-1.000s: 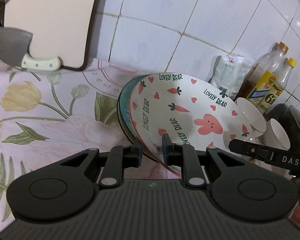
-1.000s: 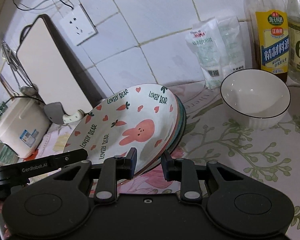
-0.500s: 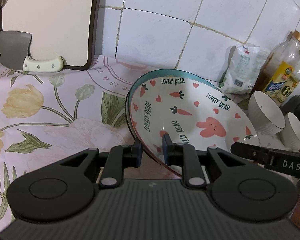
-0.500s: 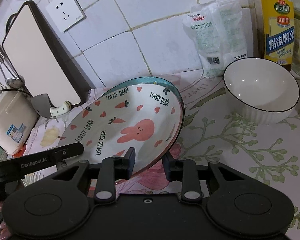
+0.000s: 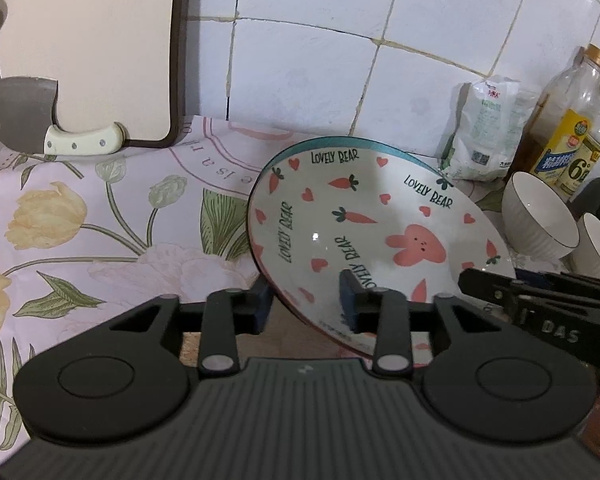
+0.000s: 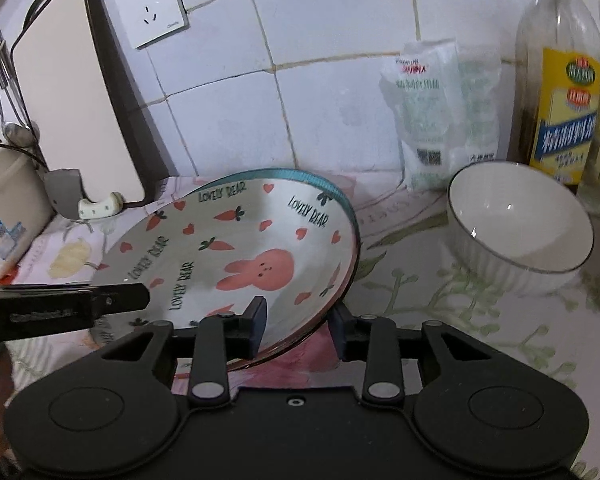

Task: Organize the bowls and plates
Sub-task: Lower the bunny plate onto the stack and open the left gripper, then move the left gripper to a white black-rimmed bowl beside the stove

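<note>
The bunny plate [image 5: 364, 236] lies on the floral cloth [image 5: 80, 240], stacked on a teal-rimmed plate [image 6: 300, 178] whose edge shows only along the far side, at about 12 o'clock of the stack.

The left gripper [image 5: 306, 304] straddles the bunny plate's near-left rim. Its jaws have just been opening; a gap shows between the outer finger and the rim, while the inner finger sits over the plate's face, so the pads no longer pinch it.

The right gripper [image 6: 298, 326] straddles the rim at the plate's near-right side. Its jaws have also just been opening, and the rim passes between them with space on either side, unpinched.

In the right wrist view a white bowl [image 6: 520, 226] stands at 3 o'clock of the plates, well apart from them. Bottles [image 6: 560, 92] and a white bag [image 6: 436, 116] stand by the tiled wall behind it. At 10 o'clock a cutting board [image 5: 84, 48] leans on the wall with a cleaver [image 5: 40, 124] at its foot.
</note>
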{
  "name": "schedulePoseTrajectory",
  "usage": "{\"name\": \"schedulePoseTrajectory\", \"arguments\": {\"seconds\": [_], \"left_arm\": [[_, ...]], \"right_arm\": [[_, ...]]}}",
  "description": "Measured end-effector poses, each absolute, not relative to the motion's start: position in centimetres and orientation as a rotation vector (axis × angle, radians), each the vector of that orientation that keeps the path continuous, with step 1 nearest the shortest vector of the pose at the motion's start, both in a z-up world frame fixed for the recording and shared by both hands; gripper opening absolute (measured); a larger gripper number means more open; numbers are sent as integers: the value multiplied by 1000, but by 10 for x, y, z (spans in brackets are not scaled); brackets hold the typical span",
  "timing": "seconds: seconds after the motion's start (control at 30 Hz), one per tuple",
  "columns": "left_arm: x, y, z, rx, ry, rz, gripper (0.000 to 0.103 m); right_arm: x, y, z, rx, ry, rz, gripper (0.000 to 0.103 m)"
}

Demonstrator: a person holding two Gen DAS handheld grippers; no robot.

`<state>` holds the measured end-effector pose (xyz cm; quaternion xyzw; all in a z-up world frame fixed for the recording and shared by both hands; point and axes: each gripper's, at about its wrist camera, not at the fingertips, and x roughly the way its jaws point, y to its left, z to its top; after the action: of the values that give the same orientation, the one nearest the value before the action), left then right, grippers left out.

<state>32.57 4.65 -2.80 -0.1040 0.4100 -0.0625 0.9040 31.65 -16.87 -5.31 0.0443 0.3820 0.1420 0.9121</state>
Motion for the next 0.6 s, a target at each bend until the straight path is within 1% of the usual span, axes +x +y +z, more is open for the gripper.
{"name": "schedulePoseTrajectory", "arguments": {"seconds": [0.03,0.17,0.37,0.6], "left_arm": [[325,45,-27,-203,842,-123,42],[320,45,-21,-181,820,-103,50],[301,51,-10,-191,796,-93,52],[268,45,16,-180,763,-132,52]], "right_arm": [[318,-169,-54,79,777,284,39],[323,-170,-58,64,746,268,39],[305,-177,-48,91,692,299,40],[264,-187,-15,134,654,419,40]]}}
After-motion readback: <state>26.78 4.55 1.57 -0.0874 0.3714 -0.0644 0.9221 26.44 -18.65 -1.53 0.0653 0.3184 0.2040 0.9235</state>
